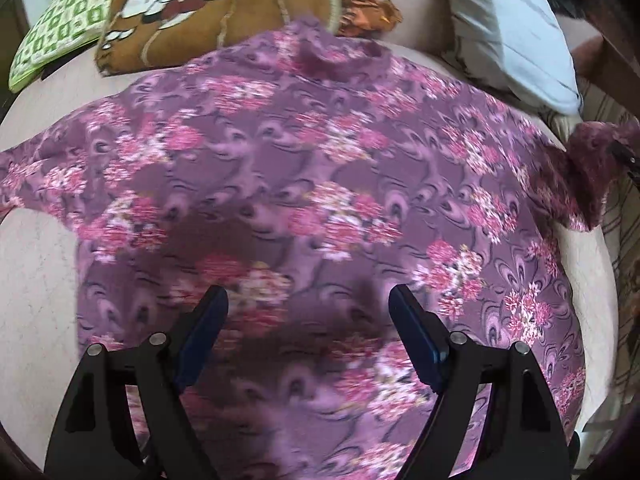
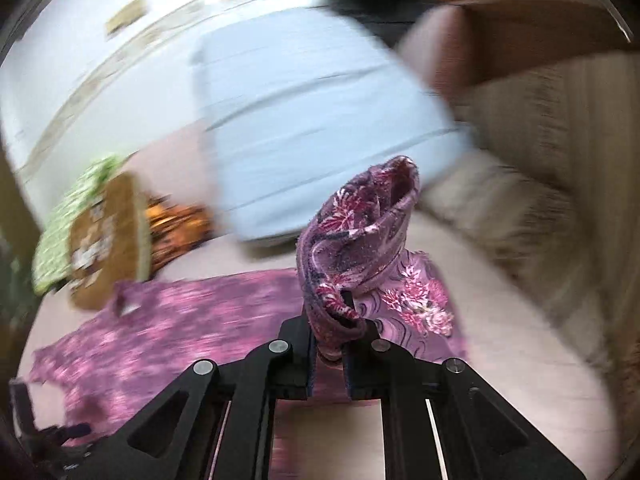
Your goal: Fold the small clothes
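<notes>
Slippage threatens: right claw (image 2: 330, 344) pinches only the shirt's (image 1: 320, 184) bunched sleeve; left claw (image 1: 308, 320), at six o'clock, gapes wide, empty.

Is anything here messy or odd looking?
Only one thing stands out: the purple floral garment lies spread flat, but one sleeve is bunched and lifted, pinched in the right gripper. That fits a fold in progress. The left gripper hovers open above the cloth. Nothing looks spilled or torn.
</notes>
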Action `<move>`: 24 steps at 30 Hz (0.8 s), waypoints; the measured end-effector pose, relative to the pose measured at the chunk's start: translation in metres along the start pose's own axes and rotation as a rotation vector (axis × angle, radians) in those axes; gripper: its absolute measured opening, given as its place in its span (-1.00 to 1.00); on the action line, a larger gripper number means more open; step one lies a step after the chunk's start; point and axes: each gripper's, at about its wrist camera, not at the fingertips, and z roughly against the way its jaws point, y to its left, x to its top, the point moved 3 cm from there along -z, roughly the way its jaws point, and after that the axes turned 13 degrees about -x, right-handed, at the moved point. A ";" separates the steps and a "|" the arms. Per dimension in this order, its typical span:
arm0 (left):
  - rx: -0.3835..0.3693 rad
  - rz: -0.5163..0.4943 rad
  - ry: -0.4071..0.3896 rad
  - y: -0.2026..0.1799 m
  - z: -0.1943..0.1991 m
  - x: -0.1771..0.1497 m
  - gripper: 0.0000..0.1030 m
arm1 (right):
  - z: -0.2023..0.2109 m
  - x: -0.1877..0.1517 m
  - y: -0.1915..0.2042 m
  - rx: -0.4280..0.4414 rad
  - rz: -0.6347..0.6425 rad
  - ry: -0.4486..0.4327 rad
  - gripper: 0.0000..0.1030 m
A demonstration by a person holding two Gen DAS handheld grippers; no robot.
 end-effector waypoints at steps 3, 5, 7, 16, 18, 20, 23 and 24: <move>0.032 0.014 0.005 0.023 0.009 0.011 0.62 | -0.006 -0.007 0.066 0.096 0.070 0.018 -0.81; 0.050 0.027 0.003 0.039 0.018 0.014 0.62 | -0.003 -0.017 0.105 0.154 0.107 0.036 -0.82; 0.063 0.048 0.000 0.055 0.027 0.015 0.62 | -0.003 -0.027 0.139 0.202 0.139 0.052 -0.82; 0.134 0.126 -0.028 0.126 0.069 0.023 0.62 | 0.008 -0.074 0.281 0.379 0.253 0.129 -0.83; 0.141 0.146 -0.042 0.142 0.079 0.021 0.62 | 0.009 -0.083 0.309 0.409 0.277 0.140 -0.83; 0.143 0.174 -0.058 0.156 0.087 0.018 0.62 | 0.011 -0.092 0.336 0.438 0.295 0.155 -0.83; 0.138 0.233 -0.072 0.178 0.095 0.011 0.62 | 0.008 -0.105 0.368 0.465 0.302 0.195 -0.77; 0.132 0.254 -0.075 0.184 0.096 0.009 0.62 | 0.005 -0.111 0.376 0.487 0.299 0.222 -0.73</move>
